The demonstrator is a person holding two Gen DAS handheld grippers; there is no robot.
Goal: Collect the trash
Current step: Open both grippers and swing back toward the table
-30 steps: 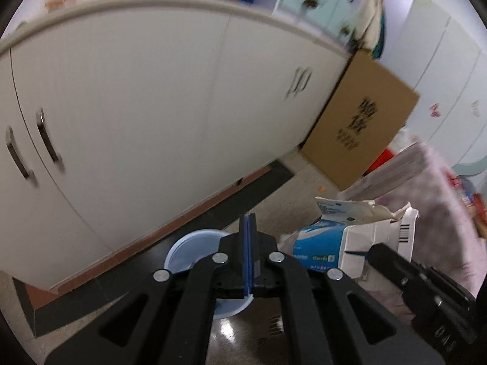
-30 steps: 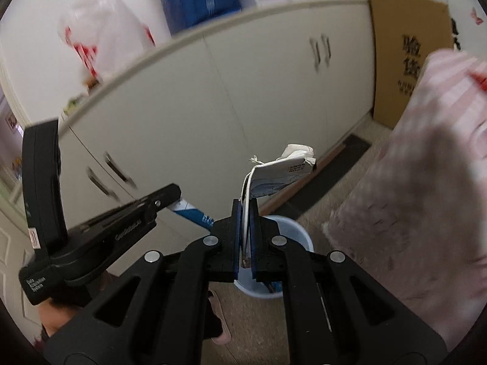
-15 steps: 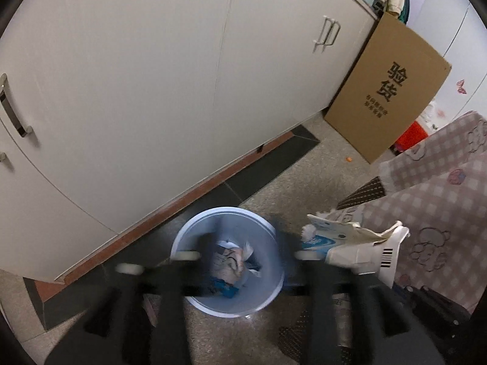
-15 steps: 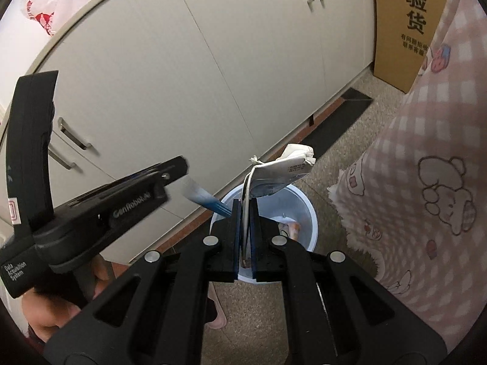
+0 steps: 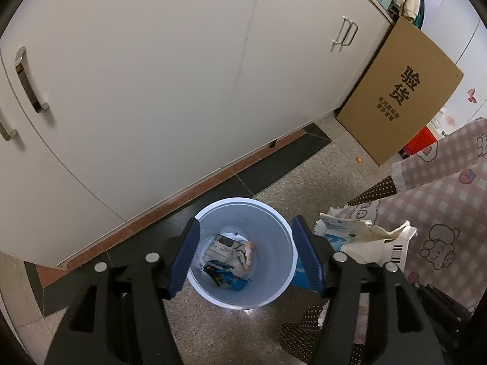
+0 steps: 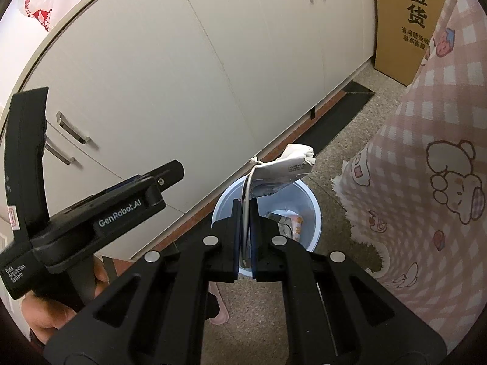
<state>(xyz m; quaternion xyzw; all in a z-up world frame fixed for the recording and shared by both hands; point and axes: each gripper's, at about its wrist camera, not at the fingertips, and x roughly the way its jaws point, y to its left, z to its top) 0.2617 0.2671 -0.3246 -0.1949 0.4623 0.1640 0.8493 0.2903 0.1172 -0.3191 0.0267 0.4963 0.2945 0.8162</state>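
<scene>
Where white cabinets met the floor, noted: blue bin holding wrappers. Left gripper above it, jaws apart, empty. Right gripper clamped on crumpled carton over the bin's rim.

Counting two grippers, the left gripper and the right gripper, each at lower centre of its own view. Counting one blue bin, holding two visible scraps: a white packet and a dark wrapper. Counting one crumpled packet at right, one cardboard box at upper right, four cabinet handles, and one checked cloth.
</scene>
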